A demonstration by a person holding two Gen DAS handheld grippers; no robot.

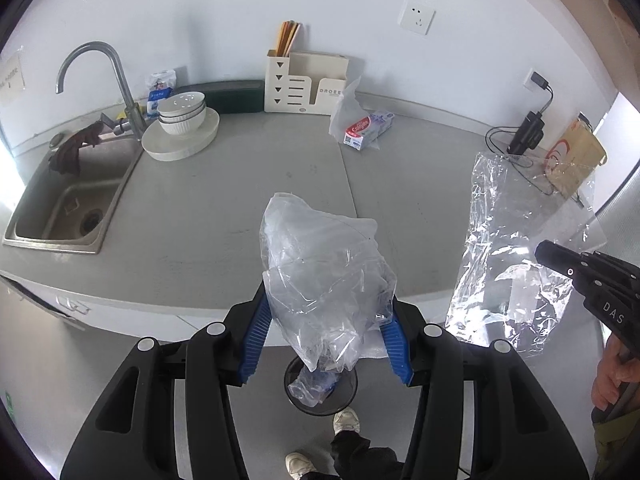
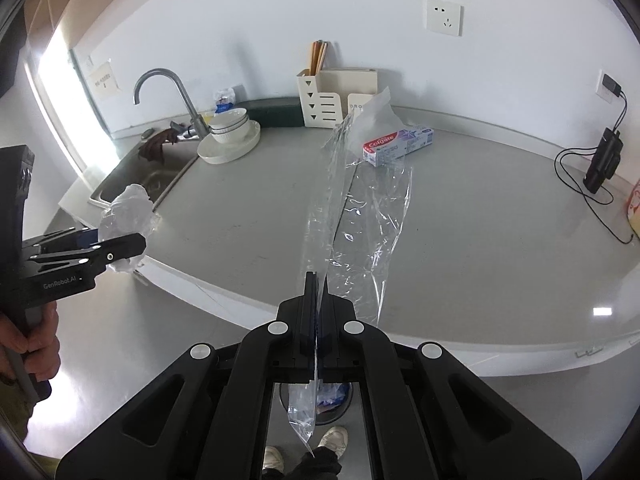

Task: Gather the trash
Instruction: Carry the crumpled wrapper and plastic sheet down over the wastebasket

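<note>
My left gripper (image 1: 326,308) has its blue-padded jaws wide apart, and a crumpled clear plastic bag (image 1: 324,268) sits between them, in front of the counter edge. It also shows in the right wrist view (image 2: 128,216), at the left gripper (image 2: 124,250). My right gripper (image 2: 317,280) is shut on a flat clear plastic sheet (image 2: 360,208) that hangs upright above the counter. The sheet (image 1: 516,248) and the right gripper (image 1: 540,250) show at the right of the left wrist view. A round trash bin (image 1: 320,384) with plastic in it stands on the floor below both grippers.
On the grey counter (image 1: 240,200) lie a Colgate box (image 1: 368,130) and a white bag (image 1: 346,108). A sink (image 1: 68,200) with faucet, stacked bowls on a plate (image 1: 182,126), a cream organizer (image 1: 306,82), a black charger with cable (image 1: 528,134) and a paper bag (image 1: 576,156).
</note>
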